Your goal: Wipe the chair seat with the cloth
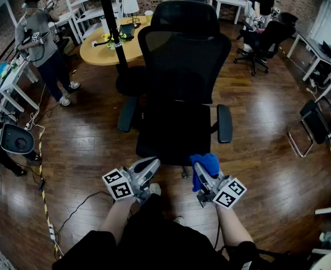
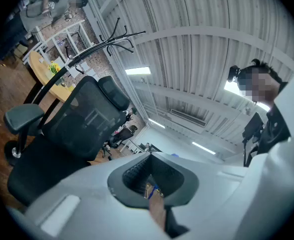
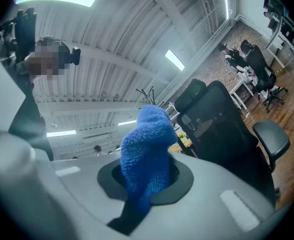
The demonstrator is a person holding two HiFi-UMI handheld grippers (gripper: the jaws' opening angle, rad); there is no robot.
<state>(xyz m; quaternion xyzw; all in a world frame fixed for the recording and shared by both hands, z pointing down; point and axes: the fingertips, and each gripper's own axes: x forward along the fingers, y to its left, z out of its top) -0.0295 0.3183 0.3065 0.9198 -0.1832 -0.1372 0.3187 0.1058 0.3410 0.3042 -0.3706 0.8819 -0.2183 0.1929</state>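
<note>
Cloth (image 1: pixel 206 163), blue, sits pinched in our right gripper's (image 1: pixel 200 176) jaws at five o'clock of the chair seat (image 1: pixel 173 131); our left gripper (image 1: pixel 147 167), at seven o'clock, has jaws pressed together.

from the lower middle of the head view we have a clear way upward onto the chair seat (image 1: pixel 173 131), its front edge just above the left gripper (image 1: pixel 150 165) and the cloth (image 1: pixel 205 162) pinched in the right gripper (image 1: pixel 200 171). the two armrests (image 1: pixel 225 124) hem it at left and right, and the backrest (image 1: pixel 182 61) walls off its upper side. open floor (image 1: pixel 266 122) lies on either side
</note>
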